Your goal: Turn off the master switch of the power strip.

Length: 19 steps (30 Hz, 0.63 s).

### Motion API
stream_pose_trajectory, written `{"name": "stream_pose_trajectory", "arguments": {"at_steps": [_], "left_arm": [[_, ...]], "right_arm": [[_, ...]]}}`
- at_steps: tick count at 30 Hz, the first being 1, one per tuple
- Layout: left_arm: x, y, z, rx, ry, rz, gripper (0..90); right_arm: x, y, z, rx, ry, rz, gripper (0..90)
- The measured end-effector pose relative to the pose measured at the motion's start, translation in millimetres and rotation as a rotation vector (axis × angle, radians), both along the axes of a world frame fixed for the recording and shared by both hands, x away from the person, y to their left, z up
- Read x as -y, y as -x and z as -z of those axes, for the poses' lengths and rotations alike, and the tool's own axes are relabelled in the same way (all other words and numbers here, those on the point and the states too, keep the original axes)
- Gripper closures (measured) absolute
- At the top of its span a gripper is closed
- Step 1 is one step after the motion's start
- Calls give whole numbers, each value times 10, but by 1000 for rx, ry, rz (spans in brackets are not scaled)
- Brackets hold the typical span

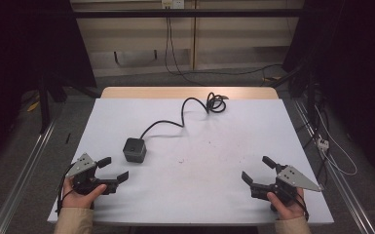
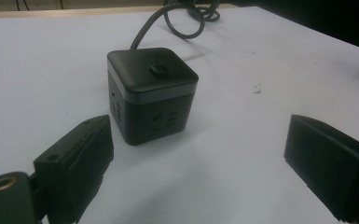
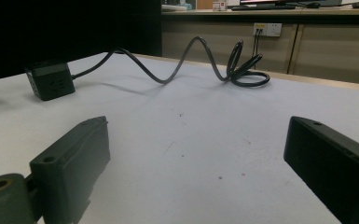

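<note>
A black cube-shaped power socket (image 1: 134, 149) stands on the white table (image 1: 214, 161), left of centre. Its black cable (image 1: 187, 111) snakes back to a coil near the far edge. My left gripper (image 1: 114, 168) rests at the front left, open, with the cube (image 2: 151, 93) just ahead of its jaws and apart from them. At the front right my right gripper (image 1: 257, 169) is open with nothing between its fingers. In the right gripper view the cube (image 3: 50, 80) stands far off at the left and the coiled cable (image 3: 242, 67) lies ahead.
The white table has a wooden strip (image 1: 190, 92) along its far edge. Loose cables (image 1: 331, 146) lie on the floor to the right. A wall socket (image 3: 266, 29) and cabinets stand behind the table.
</note>
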<state>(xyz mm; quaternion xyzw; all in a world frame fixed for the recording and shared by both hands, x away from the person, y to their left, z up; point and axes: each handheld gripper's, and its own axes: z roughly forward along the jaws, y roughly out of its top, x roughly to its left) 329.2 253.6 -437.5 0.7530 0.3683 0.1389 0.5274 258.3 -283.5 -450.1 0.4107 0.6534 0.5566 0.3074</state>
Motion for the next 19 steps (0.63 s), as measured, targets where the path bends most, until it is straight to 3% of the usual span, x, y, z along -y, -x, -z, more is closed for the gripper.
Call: {"name": "stream_pose_trajectory", "arguments": {"at_steps": [19], "left_arm": [[8,13,19,7,6,-3,81]], "right_arm": [[-17,-8,9,-9,7,-5,64]]}}
